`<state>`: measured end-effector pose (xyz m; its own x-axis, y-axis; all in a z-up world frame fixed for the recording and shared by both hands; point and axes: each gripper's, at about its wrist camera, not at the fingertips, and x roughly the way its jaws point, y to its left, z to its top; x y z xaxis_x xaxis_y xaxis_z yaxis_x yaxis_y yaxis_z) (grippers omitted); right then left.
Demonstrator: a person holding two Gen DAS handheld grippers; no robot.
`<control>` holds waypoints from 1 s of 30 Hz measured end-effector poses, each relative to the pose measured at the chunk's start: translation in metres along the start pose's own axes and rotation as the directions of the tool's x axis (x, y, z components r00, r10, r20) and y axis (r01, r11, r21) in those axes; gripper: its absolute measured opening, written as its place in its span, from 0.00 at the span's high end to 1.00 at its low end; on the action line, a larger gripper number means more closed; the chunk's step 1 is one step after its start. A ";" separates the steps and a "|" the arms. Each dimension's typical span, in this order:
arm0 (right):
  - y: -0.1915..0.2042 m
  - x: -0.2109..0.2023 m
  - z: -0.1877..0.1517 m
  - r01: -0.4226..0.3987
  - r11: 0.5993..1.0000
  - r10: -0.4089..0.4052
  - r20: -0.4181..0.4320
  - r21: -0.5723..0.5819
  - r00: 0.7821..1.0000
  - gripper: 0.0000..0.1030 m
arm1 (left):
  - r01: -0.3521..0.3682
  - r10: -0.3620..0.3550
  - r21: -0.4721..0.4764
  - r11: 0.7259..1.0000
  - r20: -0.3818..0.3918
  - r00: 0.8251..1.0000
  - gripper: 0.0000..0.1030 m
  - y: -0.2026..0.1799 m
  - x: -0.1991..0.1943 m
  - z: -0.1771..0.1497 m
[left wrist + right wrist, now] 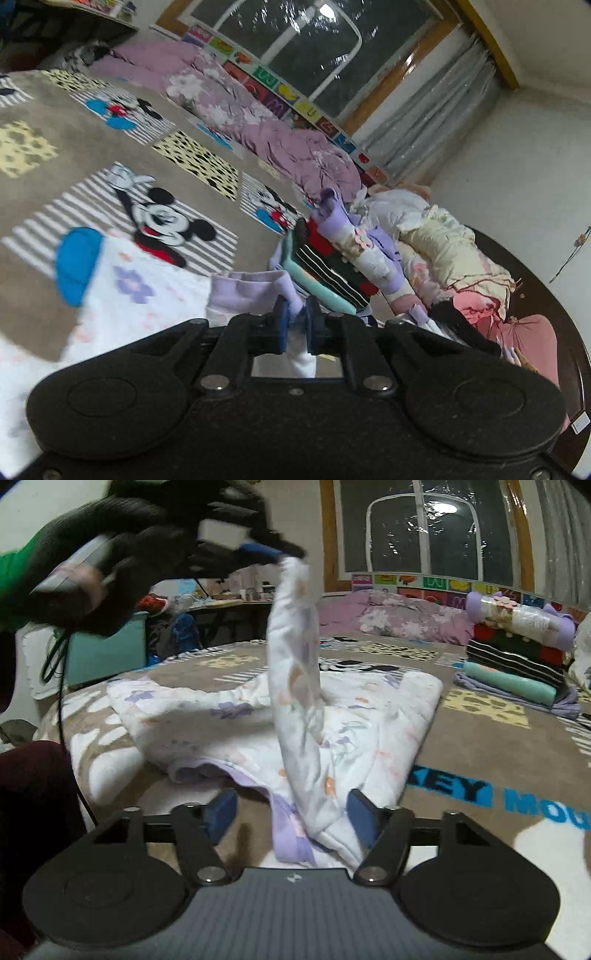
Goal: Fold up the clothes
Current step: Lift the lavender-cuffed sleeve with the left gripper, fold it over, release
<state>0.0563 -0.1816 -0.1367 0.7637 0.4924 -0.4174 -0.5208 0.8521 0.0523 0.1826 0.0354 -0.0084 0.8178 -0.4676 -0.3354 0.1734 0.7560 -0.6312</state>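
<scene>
Here the left gripper [284, 555], fingers clenched on the cuff, holds the white floral quilted garment's [258, 716] sleeve [295, 686] upright above the Mickey-print bed blanket [480, 771]; its lower end falls between the right gripper's [291, 812] released fingers, nearer that hand.

left tongs [286, 555] pinch floral garment [295, 701] | right tongs [291, 812] spread

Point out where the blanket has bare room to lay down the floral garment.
Bare blanket lies between the white floral garment and the folded stack, around the blue lettering. Crowded: the far edge under the purple quilt, and the unfolded heap beyond the stack.
</scene>
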 end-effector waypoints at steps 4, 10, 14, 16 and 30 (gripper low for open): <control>-0.005 0.001 0.000 -0.007 1.000 0.007 -0.012 0.020 1.000 0.39 | -0.006 0.005 -0.025 1.000 -0.039 0.999 0.93 -0.005 0.038 -0.006; -0.010 0.002 -0.002 -0.025 0.999 0.026 -0.023 0.038 0.999 0.39 | -0.050 0.048 -0.024 0.998 -0.086 0.995 0.93 -0.010 0.085 -0.018; -0.013 0.002 -0.003 -0.037 0.998 0.038 -0.026 0.050 0.999 0.39 | -0.080 0.077 -0.028 0.996 -0.109 0.991 0.93 -0.005 0.109 -0.027; -0.015 0.003 -0.003 -0.042 0.998 0.043 -0.027 0.056 0.999 0.39 | -0.098 0.095 -0.019 0.995 -0.118 0.988 0.93 -0.003 0.119 -0.031; -0.017 0.003 -0.005 -0.063 0.996 0.065 -0.025 0.069 0.998 0.36 | -0.184 0.217 0.180 0.966 -0.187 0.958 0.93 -0.007 0.169 -0.047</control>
<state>0.0660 -0.1953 -0.1434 0.7187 0.5418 -0.4359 -0.5399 0.8298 0.1411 0.2941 -0.0700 -0.0936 0.7187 -0.3694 -0.5891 0.1158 0.8990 -0.4224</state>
